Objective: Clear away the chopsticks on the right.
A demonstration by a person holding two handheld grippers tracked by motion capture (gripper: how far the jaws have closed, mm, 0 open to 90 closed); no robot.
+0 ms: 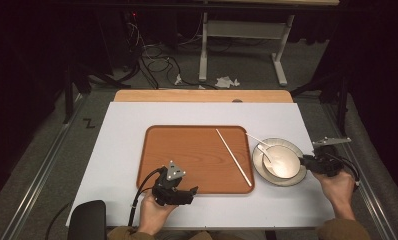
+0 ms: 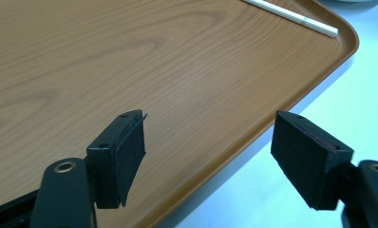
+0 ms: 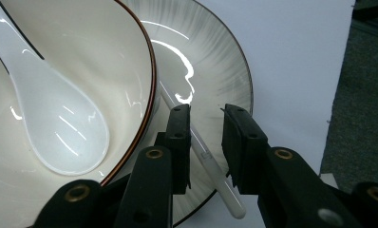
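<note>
1. The table (image 1: 137,120) carries everything under a white cover: a tray on the left part and a plate just off the tray's right edge.
2. The wooden tray (image 1: 187,150) holds a single white chopstick (image 1: 233,157), lying slantwise along its right side; the remainder of its floor is bare wood grain.
3. The grey plate (image 3: 215,61) holds a bowl, and a second white chopstick (image 3: 211,171) rests on its rim beside the bowl, its end jutting past the rim over the table.
4. The cream bowl (image 3: 106,52), edged with a brown line, sits on the plate and contains a white spoon (image 3: 59,128), whose scoop lies on the bowl's floor with the handle leaning up over the wall.
5. The right gripper (image 3: 206,142) hovers over the plate's rim, jaws at a narrow gap with the second chopstick between them; the pads do not press on it.
6. The left gripper (image 2: 208,152) stands wide apart above the tray's near edge, with nothing between its jaws.
</note>
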